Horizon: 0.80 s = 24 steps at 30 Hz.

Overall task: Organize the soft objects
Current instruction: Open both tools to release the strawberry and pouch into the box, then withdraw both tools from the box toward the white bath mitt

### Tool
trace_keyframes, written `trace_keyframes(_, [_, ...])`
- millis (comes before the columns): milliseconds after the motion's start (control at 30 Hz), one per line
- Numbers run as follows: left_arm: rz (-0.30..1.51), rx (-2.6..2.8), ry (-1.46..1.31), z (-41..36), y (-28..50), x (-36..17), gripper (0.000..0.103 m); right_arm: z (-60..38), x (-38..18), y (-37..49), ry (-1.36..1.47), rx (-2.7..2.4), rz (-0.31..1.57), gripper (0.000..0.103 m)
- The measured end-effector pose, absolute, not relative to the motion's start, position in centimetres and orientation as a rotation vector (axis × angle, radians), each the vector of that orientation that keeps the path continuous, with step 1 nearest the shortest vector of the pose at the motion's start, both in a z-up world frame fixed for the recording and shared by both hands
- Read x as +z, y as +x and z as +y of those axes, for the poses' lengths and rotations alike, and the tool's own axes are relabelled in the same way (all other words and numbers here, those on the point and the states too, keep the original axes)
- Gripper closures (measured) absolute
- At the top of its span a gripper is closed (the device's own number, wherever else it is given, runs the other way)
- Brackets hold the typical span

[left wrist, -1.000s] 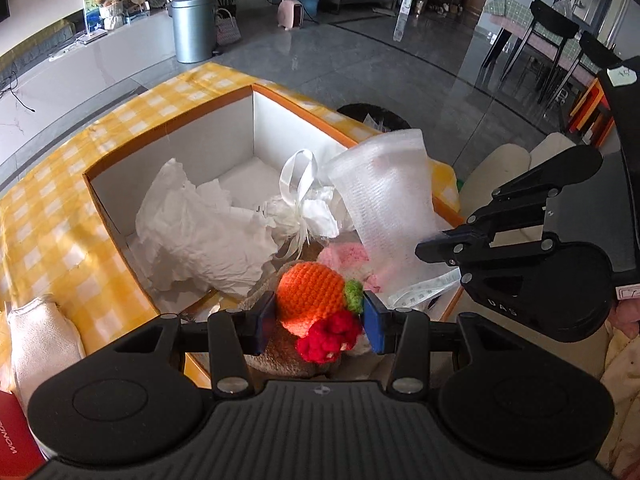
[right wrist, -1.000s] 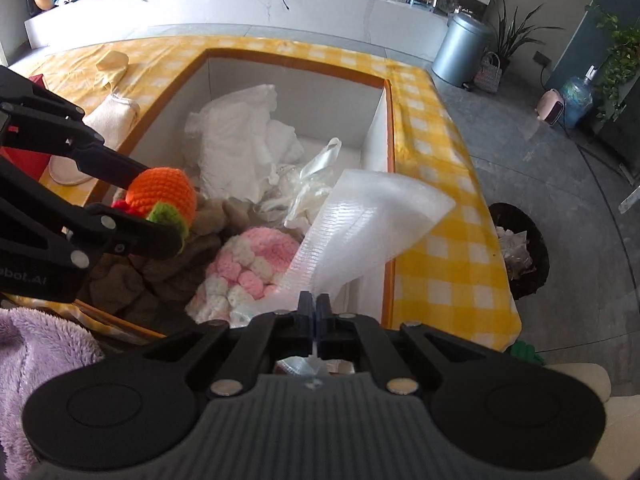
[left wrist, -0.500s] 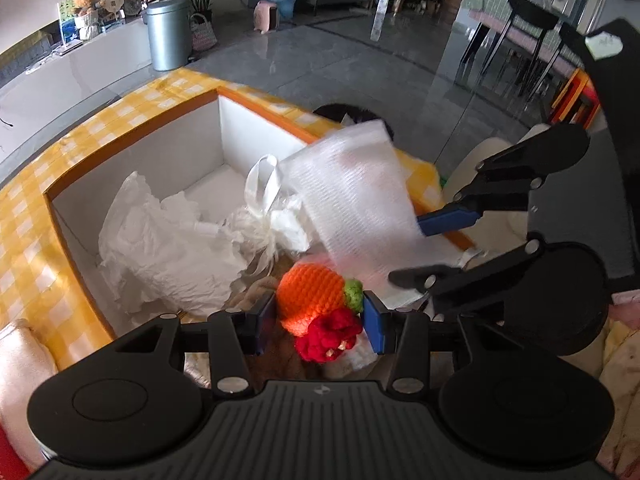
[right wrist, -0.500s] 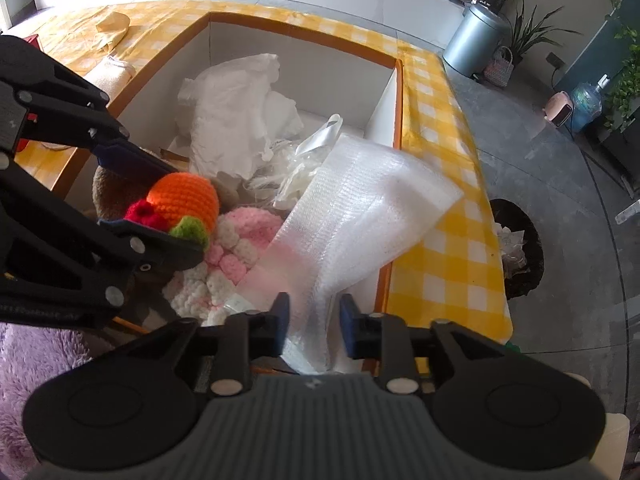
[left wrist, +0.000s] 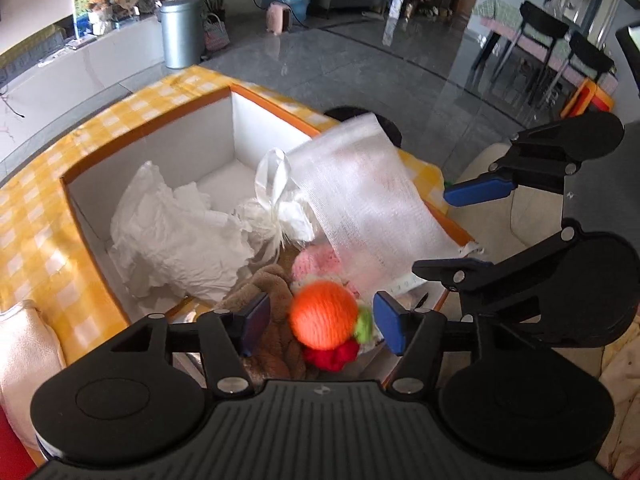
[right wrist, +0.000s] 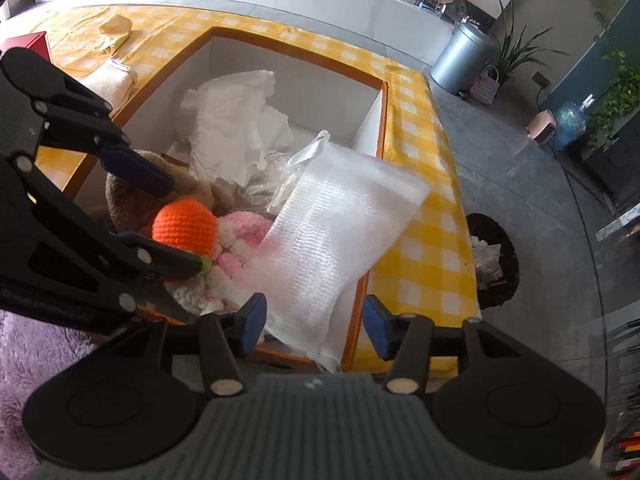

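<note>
Right now I am holding both grippers over the orange-rimmed storage box [left wrist: 160, 128], which is sitting sunk into the yellow checked cloth [right wrist: 420, 240]. My left gripper [left wrist: 320, 322] is opening: its blue pads [left wrist: 386, 326] are standing clear on either side of the orange crochet ball [left wrist: 323, 316], with a gap showing at 9 o'clock and the green tuft almost at the 3 o'clock pad. I am not gripping the ball; it is lying between the jaws with a red crochet piece [left wrist: 332, 354] just under it at 6 o'clock. A brown plush toy [left wrist: 276, 320] is lying beside it at 9 o'clock, and a pink and white crochet piece [right wrist: 236, 248] is sitting just behind.

My right gripper [right wrist: 314, 328] is opening as well. The white bubble-wrap bag [right wrist: 340, 236] is lying between and ahead of its pads, draped across the box's near corner and rim, leaning on the pink crochet; I am seeing no pad pressing on it. In the left wrist view this gripper is showing at 3 o'clock with its jaws spread wide.

Farther in, toward 12 o'clock, crumpled white paper [left wrist: 176, 232] and a knotted white plastic bag [left wrist: 280, 204] are resting on the box floor. A cream cloth [left wrist: 28, 344] is lying on the checked cloth at 9 o'clock.
</note>
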State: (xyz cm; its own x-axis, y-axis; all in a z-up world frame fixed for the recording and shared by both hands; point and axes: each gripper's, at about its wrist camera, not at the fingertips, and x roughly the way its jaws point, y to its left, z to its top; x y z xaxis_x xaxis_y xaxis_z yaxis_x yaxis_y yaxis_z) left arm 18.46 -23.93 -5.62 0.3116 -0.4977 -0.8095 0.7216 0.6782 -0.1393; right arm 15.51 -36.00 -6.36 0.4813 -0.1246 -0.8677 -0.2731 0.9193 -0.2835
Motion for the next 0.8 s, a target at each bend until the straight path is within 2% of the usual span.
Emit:
trace_keyframes(133, [0.914, -0.798, 0.250, -22.2, 17.9, -3.8, 0.030, -35.6, -5.1, 14.8, -0.434, 0.084, 1.047, 0.045])
trace_keyframes(267, [0.826, -0.765, 0.216, -19.0, 16.2, -1.6, 0.030, -34.7, -3.4, 13.3, -0.447, 0.066, 0.986, 0.036])
trace_keyframes(533, [0.709, -0.622, 0.136, -11.7, 12.3, 0.9, 0.030, -30.5, -1.2, 9.0, -0.304, 0.097, 0.817, 0.035])
trace_keyframes(800, [0.678, -0.439, 0.055, -4.6, 9.2, 0.0, 0.030, -25.6, -2.4, 7.0, -0.008, 0.129, 0.755, 0.038])
